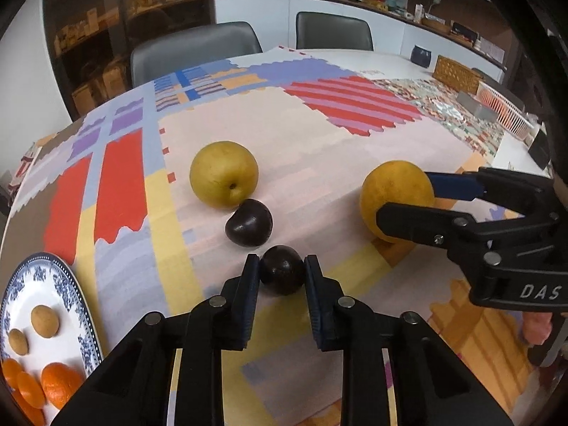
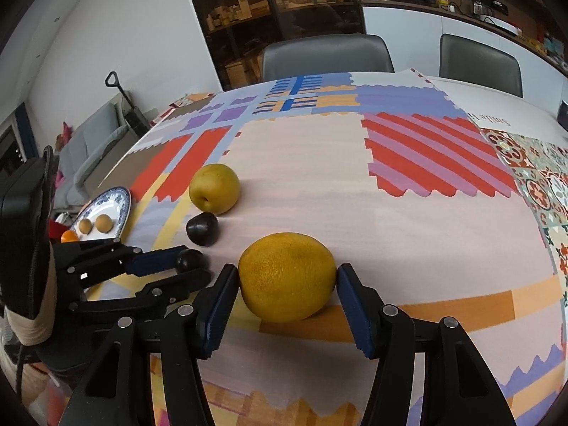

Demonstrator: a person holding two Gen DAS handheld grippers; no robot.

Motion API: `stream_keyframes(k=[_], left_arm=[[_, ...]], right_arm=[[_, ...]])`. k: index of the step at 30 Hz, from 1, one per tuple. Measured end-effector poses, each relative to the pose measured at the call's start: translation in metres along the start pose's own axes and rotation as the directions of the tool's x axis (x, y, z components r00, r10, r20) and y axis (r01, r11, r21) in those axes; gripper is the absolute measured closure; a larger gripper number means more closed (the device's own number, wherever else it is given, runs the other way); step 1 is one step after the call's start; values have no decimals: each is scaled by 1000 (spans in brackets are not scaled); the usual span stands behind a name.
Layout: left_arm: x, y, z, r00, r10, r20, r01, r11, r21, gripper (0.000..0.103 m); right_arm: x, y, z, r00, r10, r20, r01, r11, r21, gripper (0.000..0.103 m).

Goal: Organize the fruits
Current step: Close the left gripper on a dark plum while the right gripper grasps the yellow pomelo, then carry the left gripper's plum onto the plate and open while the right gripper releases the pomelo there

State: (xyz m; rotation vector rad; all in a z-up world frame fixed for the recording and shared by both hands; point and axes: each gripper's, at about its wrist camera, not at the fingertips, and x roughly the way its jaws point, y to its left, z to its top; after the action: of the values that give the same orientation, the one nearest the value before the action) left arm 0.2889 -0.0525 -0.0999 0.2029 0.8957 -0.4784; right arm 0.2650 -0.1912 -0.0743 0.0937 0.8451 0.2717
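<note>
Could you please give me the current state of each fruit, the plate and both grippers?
left gripper: shut on near plum
near plum: gripped, on cloth
far plum: loose, touching pear
pear: loose, on cloth
orange: between right pads, on cloth
right gripper: shut on orange
plate: holds small fruits
</note>
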Motion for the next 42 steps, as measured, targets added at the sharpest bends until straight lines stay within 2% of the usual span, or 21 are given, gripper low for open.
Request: stream_keyframes(k=[12, 24, 34, 42], left_arm=[[-41, 6, 1, 997, 31, 67, -26, 997, -74, 78], [-100, 20, -6, 982, 109, 157, -87, 987, -137, 78], [-148, 53, -27, 958, 204, 202, -159, 963, -217, 78], [-177, 90, -48, 936, 286, 207, -225, 935, -273, 78]], right_arm=[[-15, 13, 2, 999, 11, 33, -10, 1000, -24, 45], [-43, 50, 11, 995, 46, 88, -39, 996, -83, 45], [-55, 98, 22, 987, 106, 120, -88, 985, -145, 45], [-49, 147, 29, 978, 171, 116, -146, 968, -203, 45]])
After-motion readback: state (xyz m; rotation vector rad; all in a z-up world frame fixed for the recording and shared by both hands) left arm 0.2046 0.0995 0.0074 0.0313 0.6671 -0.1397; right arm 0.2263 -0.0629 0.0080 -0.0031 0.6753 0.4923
